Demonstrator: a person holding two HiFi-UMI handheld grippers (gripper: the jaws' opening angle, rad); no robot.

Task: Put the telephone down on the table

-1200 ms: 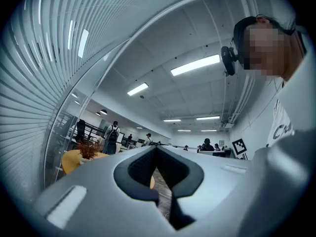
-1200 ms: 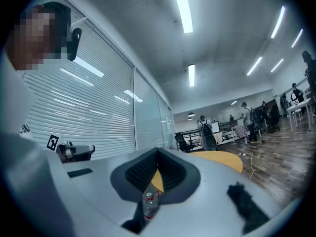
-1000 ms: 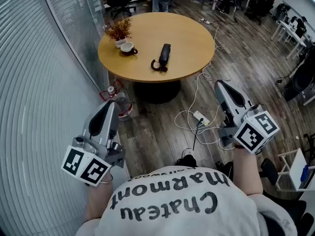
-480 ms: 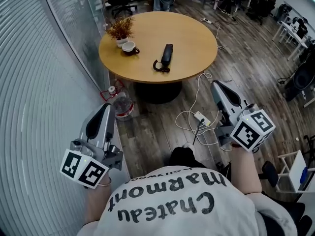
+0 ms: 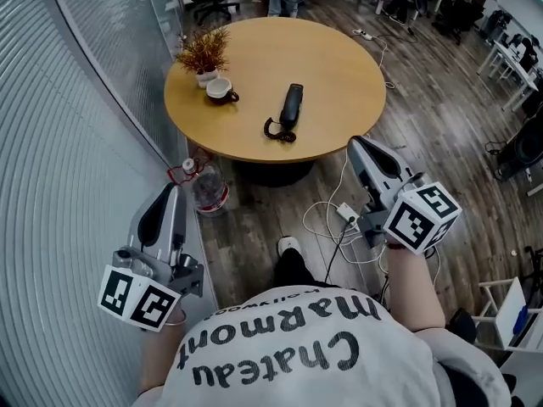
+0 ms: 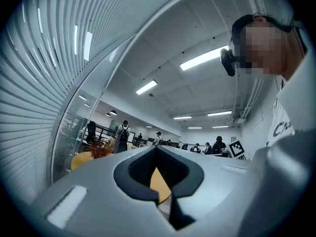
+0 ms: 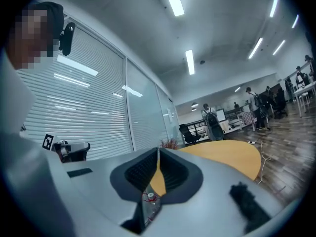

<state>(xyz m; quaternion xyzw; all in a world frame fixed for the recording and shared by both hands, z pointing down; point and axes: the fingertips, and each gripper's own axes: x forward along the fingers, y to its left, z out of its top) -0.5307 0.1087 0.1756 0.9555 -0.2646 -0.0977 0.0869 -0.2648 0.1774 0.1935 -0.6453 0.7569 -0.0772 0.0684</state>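
Observation:
A black telephone handset [image 5: 290,108] with a coiled cord lies on the round wooden table [image 5: 339,49], right of its middle. Neither gripper touches it. My left gripper [image 5: 172,189] is held over the floor by the glass wall, well short of the table, its jaws shut and empty. My right gripper [image 5: 355,142] points at the table's near right edge, also shut with nothing in it. In the left gripper view the left gripper [image 6: 156,148] has its tips together. The right gripper view shows the right gripper [image 7: 158,152] shut, with the table [image 7: 232,154] ahead.
A dried plant in a pot [image 5: 204,53] and a cup on a saucer [image 5: 220,91] stand at the table's left. A water bottle [image 5: 206,190] and a power strip with cables [image 5: 346,213] lie on the wood floor. Office chairs and people stand beyond.
The table has drawn nearer. The right gripper has moved forward toward its edge, the left has sunk lower in the picture. A shoe now shows on the floor.

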